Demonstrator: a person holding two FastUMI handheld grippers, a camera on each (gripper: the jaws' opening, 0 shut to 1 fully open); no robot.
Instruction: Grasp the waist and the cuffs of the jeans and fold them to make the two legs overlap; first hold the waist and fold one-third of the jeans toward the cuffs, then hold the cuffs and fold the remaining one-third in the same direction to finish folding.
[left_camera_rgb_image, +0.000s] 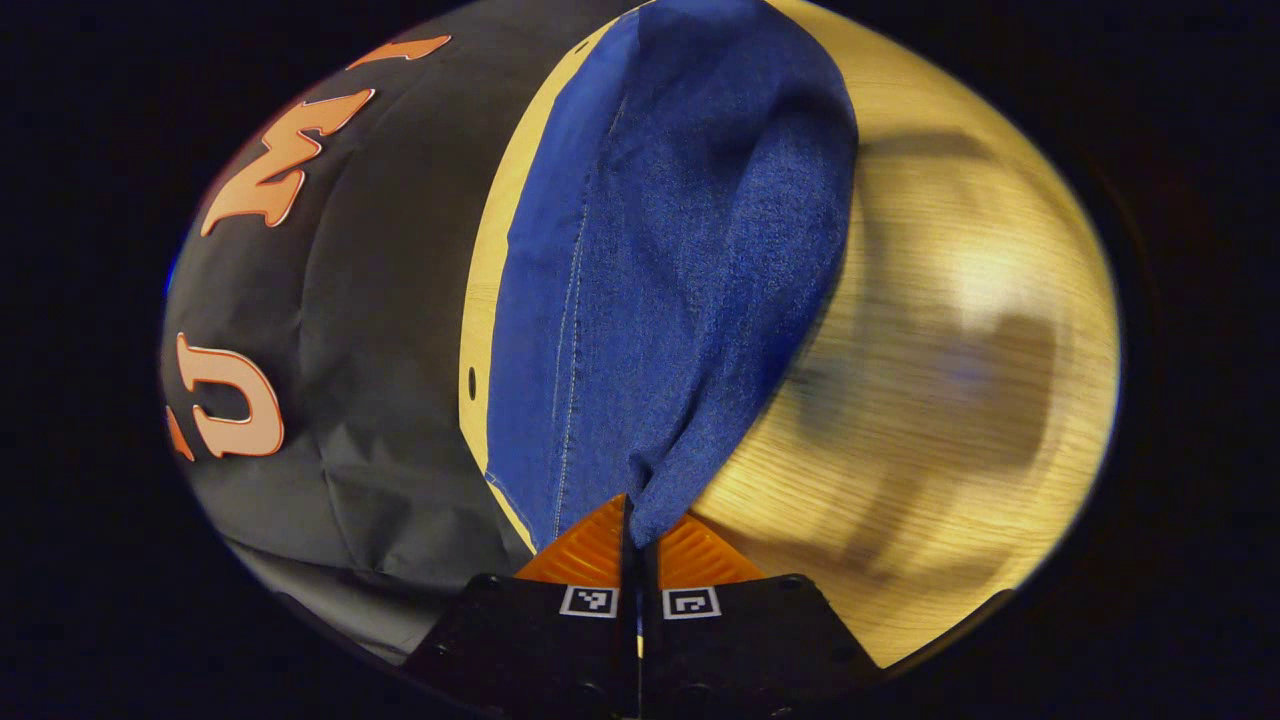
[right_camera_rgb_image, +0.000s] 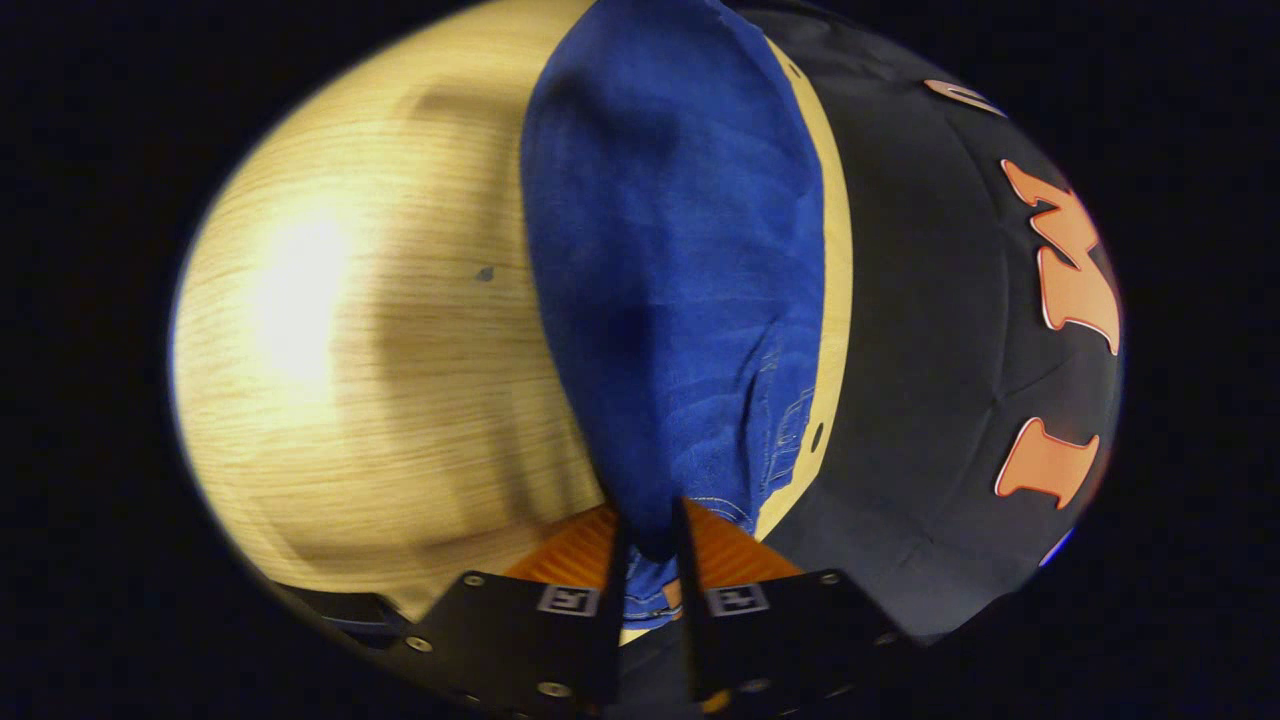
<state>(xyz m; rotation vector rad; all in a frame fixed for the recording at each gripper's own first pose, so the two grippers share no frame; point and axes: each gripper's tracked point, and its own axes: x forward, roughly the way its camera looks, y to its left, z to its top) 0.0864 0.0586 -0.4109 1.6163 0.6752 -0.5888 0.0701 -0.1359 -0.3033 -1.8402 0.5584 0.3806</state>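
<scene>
Left hand-held gripper (left_camera_rgb_image: 637, 545) clamped on a gathered fold of blue jeans (left_camera_rgb_image: 660, 280); right hand-held gripper (right_camera_rgb_image: 648, 545) clenched on bunched denim near stitched seams. Jeans lifted, stretching away over the light wooden desk (left_camera_rgb_image: 940, 330) beside the black cloth wall (left_camera_rgb_image: 380, 350).

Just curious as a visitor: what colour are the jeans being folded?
Deep blue denim jeans with pale stitching, best seen in the right gripper view.

The left claw (left_camera_rgb_image: 636, 545) has its fingers pinched almost together on a fold of jeans (left_camera_rgb_image: 660, 280). The right claw (right_camera_rgb_image: 650, 545) clamps bunched jeans, fingers slightly parted.
</scene>
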